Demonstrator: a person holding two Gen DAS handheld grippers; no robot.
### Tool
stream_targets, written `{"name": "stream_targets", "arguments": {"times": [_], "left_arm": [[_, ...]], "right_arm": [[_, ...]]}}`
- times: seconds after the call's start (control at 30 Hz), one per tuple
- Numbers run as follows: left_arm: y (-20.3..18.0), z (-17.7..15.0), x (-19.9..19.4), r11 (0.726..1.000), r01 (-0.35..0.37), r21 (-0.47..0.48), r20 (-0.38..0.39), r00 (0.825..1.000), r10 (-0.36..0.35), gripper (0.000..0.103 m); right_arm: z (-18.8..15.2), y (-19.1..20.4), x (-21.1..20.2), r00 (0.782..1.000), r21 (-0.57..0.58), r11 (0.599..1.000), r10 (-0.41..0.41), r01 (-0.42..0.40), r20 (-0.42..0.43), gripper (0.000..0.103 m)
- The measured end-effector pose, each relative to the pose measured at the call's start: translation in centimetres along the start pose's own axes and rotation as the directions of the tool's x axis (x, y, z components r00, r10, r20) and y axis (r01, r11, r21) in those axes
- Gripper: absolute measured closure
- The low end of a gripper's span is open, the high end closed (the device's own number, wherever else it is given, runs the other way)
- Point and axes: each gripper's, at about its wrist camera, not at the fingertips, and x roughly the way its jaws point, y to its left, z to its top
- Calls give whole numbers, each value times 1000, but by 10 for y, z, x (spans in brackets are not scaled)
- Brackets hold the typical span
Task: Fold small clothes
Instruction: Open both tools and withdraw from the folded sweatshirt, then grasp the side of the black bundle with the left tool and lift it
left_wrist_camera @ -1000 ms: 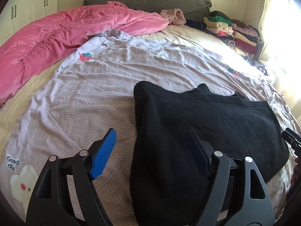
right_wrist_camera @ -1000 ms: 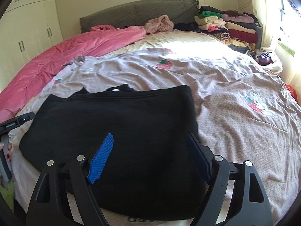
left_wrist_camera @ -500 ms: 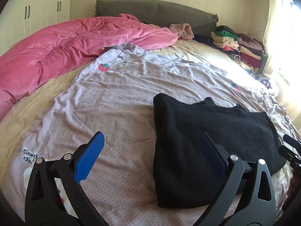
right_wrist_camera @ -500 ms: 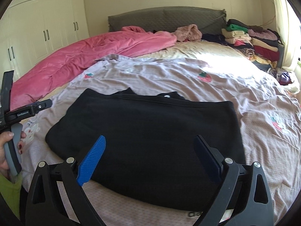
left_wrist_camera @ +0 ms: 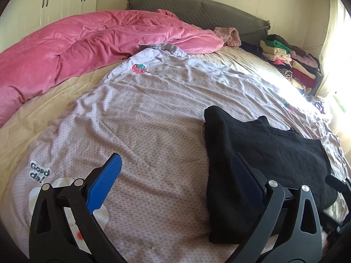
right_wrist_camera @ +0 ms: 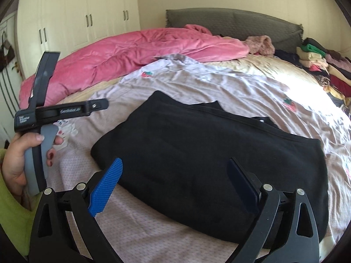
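Black garment (right_wrist_camera: 210, 164): folded flat on the lilac strawberry-print sheet (left_wrist_camera: 142, 120) of the bed, at the 3 o'clock side of the left wrist view.
Left claw (left_wrist_camera: 177, 184): jaws wide after just opening, nothing between them (one blue pad over the sheet, the other over the garment's edge).
Right claw (right_wrist_camera: 175, 184): jaws wide, just opened, empty above the garment's near edge.
Left hand (right_wrist_camera: 19, 160): grips its handle at 9 o'clock.
Pink duvet (left_wrist_camera: 76, 43): bunched at 11 o'clock.
Folded clothes stack (left_wrist_camera: 287, 63): 2 o'clock, by the headboard (left_wrist_camera: 197, 6).
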Motion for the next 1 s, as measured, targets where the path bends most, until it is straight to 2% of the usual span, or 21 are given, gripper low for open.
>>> {"name": "stream_targets", "arguments": {"times": [0.4, 0.6, 0.87, 1.0], "left_arm": [[11, 1, 8, 999, -1, -33, -21, 1000, 0, 10], [10, 2, 16, 1000, -10, -25, -38, 999, 9, 10], [3, 4, 28, 1000, -6, -8, -64, 998, 6, 10], [-2, 6, 37, 1000, 26, -14, -93, 995, -27, 10]], "right_arm": [[-9, 47, 42, 996, -130, 991, 13, -25, -91, 8], [-16, 60, 66, 991, -197, 980, -49, 23, -125, 8], [-22, 74, 84, 985, -323, 941, -138, 97, -106, 6], [-21, 76, 93, 981, -364, 923, -172, 128, -90, 6]]}}
